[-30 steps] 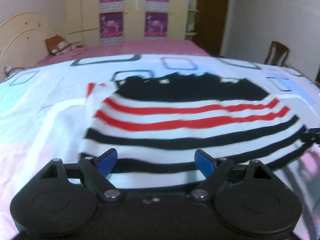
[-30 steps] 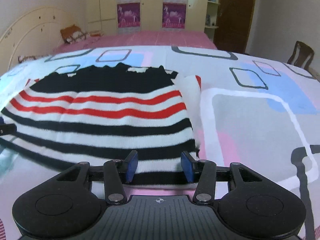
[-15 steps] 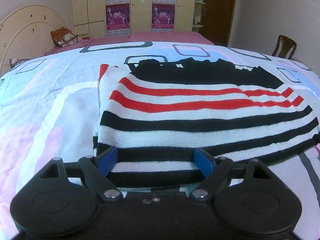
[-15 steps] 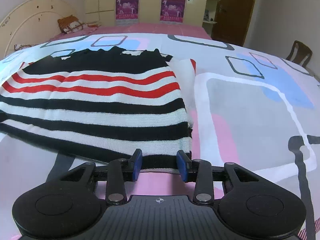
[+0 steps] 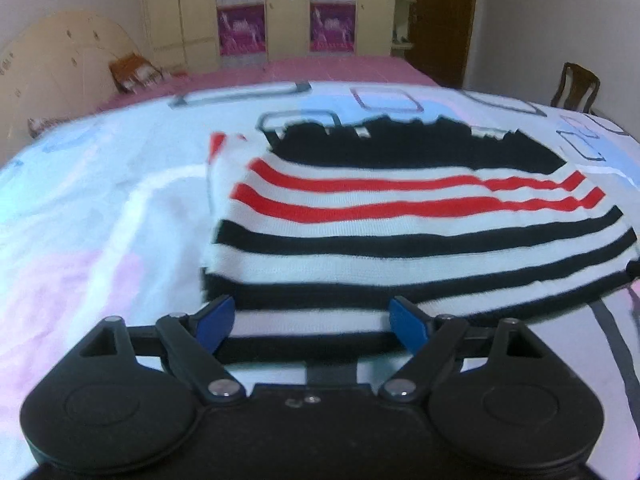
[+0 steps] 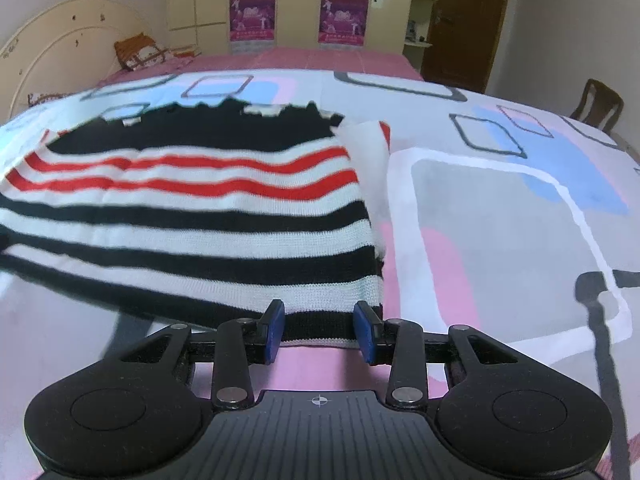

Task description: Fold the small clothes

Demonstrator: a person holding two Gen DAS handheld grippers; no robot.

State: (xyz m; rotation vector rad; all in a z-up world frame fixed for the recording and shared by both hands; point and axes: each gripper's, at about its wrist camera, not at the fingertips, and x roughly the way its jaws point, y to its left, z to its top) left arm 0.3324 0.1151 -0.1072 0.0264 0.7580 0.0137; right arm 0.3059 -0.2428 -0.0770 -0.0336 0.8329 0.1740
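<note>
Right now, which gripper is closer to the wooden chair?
Right. The right gripper is at the corner of the sweater nearest the wooden chair; the left gripper, jaws opening with hem between them, is at the opposite corner.

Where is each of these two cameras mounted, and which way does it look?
Left wrist: on the left gripper, jaws opening, looking down-forward over the striped sweater's left end; blue fingers show.
Right wrist: on the right gripper, over the sweater's right corner, hem between its fingers.
Shared: sweater, patterned bedsheet, wardrobe.
</note>
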